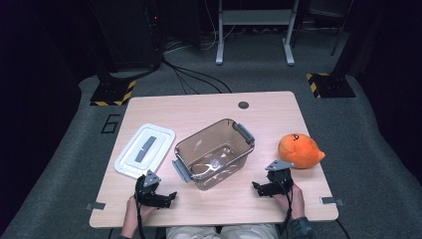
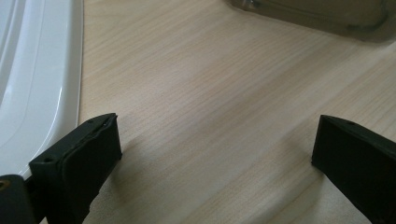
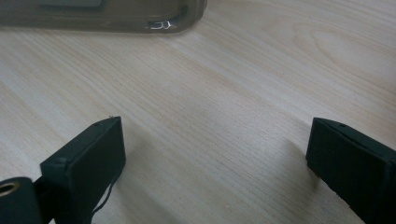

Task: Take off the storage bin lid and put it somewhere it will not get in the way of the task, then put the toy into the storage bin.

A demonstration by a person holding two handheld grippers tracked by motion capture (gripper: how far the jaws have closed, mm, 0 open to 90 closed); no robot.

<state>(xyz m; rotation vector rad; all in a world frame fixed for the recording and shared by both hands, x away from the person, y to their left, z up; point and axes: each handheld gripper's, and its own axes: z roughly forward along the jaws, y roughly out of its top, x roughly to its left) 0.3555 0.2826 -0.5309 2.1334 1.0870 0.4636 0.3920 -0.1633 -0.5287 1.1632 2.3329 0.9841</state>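
Note:
A clear brownish plastic bin (image 1: 215, 153) with grey handles stands mid-table. Its white lid (image 1: 145, 150) lies flat to the left. An orange plush toy (image 1: 299, 150) rests at the right. My left gripper (image 1: 168, 197) sits low near the front edge, below the lid, open, with bare wood between its jaws. The lid's rim (image 2: 42, 88) lies just left of the left gripper (image 2: 215, 144), with the bin's base (image 2: 327, 16) ahead. My right gripper (image 1: 257, 187) rests open in front of the plush; bare wood lies around it (image 3: 215, 149), and the bin's corner (image 3: 116, 18) is ahead.
The wooden table (image 1: 209, 112) has a round cable hole (image 1: 243, 105) at the back. Metal clips (image 1: 95, 205) sit on the front corners. Beyond the table are grey carpet, cables and a white stand's legs (image 1: 254, 45). A person's hands hold both grippers from the front edge.

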